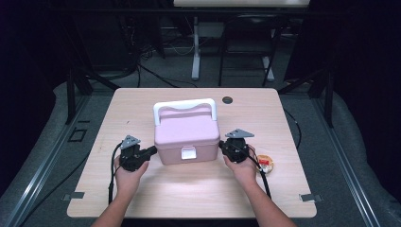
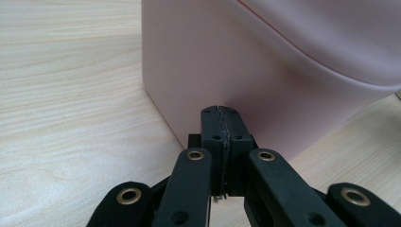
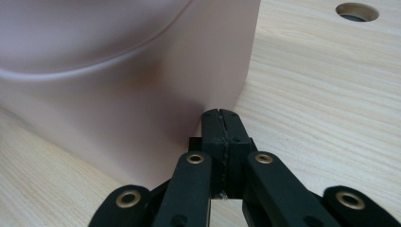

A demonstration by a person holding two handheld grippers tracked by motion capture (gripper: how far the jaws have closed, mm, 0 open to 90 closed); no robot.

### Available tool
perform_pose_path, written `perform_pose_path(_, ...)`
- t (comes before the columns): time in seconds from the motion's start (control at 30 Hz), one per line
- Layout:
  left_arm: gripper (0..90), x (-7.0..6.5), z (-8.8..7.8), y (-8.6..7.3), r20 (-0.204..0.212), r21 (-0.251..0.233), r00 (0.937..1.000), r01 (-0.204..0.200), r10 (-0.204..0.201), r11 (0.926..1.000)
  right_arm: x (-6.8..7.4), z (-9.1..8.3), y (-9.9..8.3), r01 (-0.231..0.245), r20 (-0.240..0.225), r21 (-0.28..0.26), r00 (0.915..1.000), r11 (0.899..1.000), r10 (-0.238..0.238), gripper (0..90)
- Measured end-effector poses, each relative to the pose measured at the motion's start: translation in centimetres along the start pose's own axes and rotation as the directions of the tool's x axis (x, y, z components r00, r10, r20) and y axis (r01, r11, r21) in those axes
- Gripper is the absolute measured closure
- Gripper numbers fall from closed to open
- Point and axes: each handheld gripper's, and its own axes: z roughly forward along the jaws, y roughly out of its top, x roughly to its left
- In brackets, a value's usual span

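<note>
Centrally on the light wood-grain surface (image 1: 142,198) stands a pale pink plastic box with a hinged lid (image 1: 187,137). Its white carry handle (image 1: 184,108) arches over the lid at the 12 o'clock side, and a white latch (image 1: 188,152) sits on the front wall at the 6 o'clock side, facing the person.

The left gripper (image 1: 152,150) is positioned at 9 o'clock from the box, at its lower front corner. In the left gripper view, the jaws are pressed fully together with nothing between them, and the tips (image 2: 220,113) lie right at the pink side wall (image 2: 227,61); actual contact cannot be confirmed. The left hand (image 1: 127,177) rests low over the surface.

The right gripper (image 1: 222,145) is positioned at 3 o'clock from the box, at the opposite lower corner. In the right gripper view, its jaws are likewise fully closed and empty, with the tips (image 3: 220,114) right at the base of the pink wall (image 3: 142,94) near its vertical edge. The right hand (image 1: 245,169) holds the gripper body.

A round cable hole (image 1: 227,100) lies in the surface at 1 o'clock from the box. A small round yellow-and-red object (image 1: 265,163) lies at 4 o'clock from the box, just beside the right hand; its detail is too small to identify.
</note>
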Motion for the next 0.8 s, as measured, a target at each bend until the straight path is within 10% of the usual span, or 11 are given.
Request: perform_pose_path(0.8,90.0,-1.1,-0.2,0.0,-0.018,0.026,0.9997,-0.013,0.014,0.9996,1.5,-1.8,-1.0,-0.023,0.079,0.024,0.9967,0.999,0.021,90.0)
